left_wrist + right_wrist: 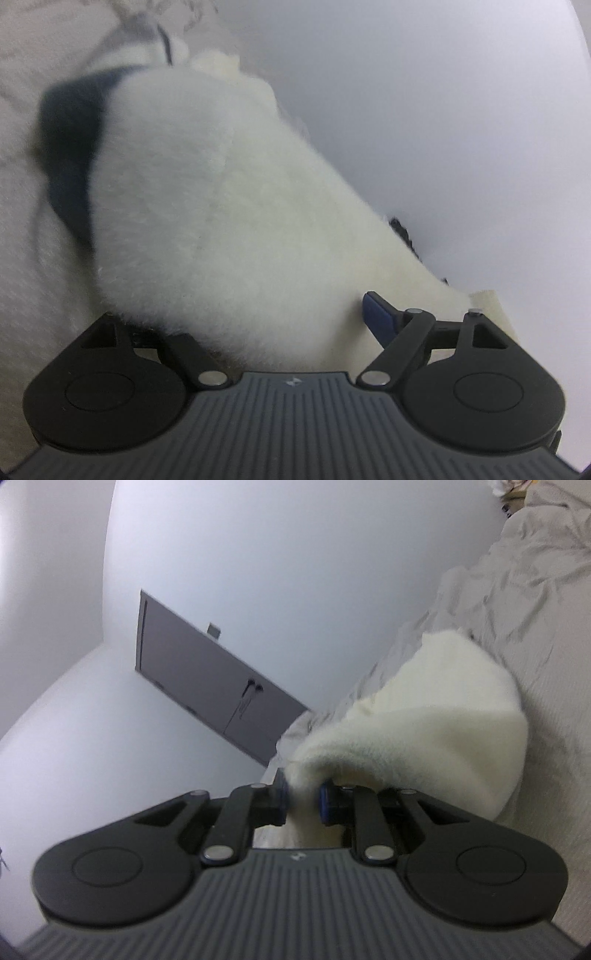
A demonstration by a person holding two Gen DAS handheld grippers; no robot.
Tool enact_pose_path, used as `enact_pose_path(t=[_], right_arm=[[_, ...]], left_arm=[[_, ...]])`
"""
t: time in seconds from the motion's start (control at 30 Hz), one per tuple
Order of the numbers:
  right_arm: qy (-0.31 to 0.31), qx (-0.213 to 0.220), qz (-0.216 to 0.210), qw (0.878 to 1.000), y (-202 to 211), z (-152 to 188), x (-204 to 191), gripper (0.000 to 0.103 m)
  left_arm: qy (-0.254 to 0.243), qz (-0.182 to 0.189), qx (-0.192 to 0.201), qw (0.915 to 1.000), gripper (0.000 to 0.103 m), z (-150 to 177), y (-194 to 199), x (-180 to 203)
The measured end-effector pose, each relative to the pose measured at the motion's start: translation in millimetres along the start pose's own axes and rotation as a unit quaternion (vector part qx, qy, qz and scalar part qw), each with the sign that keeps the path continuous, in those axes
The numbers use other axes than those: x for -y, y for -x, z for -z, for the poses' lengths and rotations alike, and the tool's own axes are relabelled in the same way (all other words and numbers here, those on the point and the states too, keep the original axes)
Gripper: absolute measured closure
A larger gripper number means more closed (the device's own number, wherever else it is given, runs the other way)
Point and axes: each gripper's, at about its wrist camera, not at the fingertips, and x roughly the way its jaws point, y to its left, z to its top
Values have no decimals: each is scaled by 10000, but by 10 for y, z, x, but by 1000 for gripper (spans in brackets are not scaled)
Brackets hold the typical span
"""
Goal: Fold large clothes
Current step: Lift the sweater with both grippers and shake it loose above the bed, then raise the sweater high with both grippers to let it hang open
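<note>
Both my grippers: right gripper (303, 803) pinches the fluffy cream fleece garment (424, 716); left gripper (258, 332) gapes, fleece (207, 206) blocking the crumpled grey bedsheet (535, 590) behind it.

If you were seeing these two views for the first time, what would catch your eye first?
A fluffy cream fleece garment fills the left wrist view, with a dark navy part at its upper left. In the right wrist view the right hand-held gripper pinches a fold of that fleece, which lies over a wrinkled beige bed cover; a grey door stands behind.
</note>
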Motion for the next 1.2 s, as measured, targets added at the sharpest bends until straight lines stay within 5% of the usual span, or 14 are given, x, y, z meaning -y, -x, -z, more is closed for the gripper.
enact_pose_path(t=[0.27,0.43,0.6,0.7,0.77,0.87,1.2], right_arm=[[-244,-91,121,9996,-40,35,110,84],[-351,-125,290,9989,-66,57,166,84],[-374,-129,433,9983,-69,66,219,84],[-301,-109,573,9978,-75,61,233,84],[-264,-90,661,9974,-78,58,242,84],[-144,-105,765,9969,-78,71,227,84],[566,-170,643,9962,158,242,-151,84]], left_arm=[[461,251,-676,9963,17,165,-317,-130],[1163,579,-647,9894,17,267,-462,-318],[1135,612,-539,9902,18,244,-569,-410],[859,573,-312,9942,41,230,-465,-318],[712,515,-118,9961,67,184,-372,-318],[515,577,256,9967,84,87,-160,-296],[79,945,1288,9871,90,-148,722,-219]])
